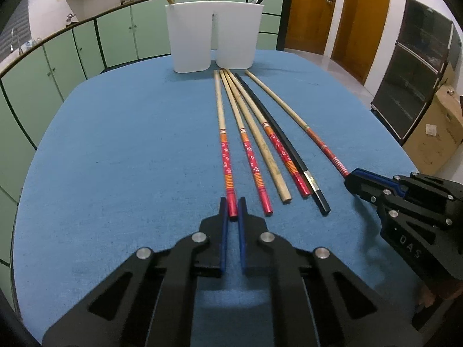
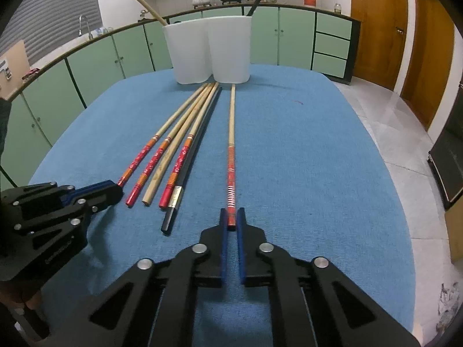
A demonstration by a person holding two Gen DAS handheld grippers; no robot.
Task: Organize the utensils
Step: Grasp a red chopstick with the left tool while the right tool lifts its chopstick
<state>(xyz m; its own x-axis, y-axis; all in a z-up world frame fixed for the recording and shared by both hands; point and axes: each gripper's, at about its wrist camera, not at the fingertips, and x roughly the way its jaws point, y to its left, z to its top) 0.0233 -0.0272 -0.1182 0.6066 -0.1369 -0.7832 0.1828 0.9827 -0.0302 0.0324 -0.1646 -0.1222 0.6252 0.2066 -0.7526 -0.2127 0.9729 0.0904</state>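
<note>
Several long chopsticks lie side by side on the blue cloth table (image 1: 115, 144), tips toward a white two-compartment holder (image 1: 214, 34) at the far edge. My left gripper (image 1: 232, 206) has its blue pads on either side of the red end of the leftmost red-and-bamboo chopstick (image 1: 224, 150). My right gripper (image 2: 232, 217) is closed likewise around the red end of the rightmost chopstick (image 2: 231, 156), which lies apart from the others. Between them lie two red-patterned chopsticks, a plain bamboo chopstick (image 1: 260, 144) and a black chopstick (image 1: 283, 144). The holder (image 2: 211, 52) has a bamboo chopstick in its left compartment and a black one in its right.
Green kitchen cabinets (image 1: 115, 37) with pots on the counter run behind the table. Wooden doors (image 1: 347, 8) stand at the right. A dark cabinet (image 1: 411, 66) and a cardboard box (image 1: 437, 133) stand on the floor beyond the table's right edge.
</note>
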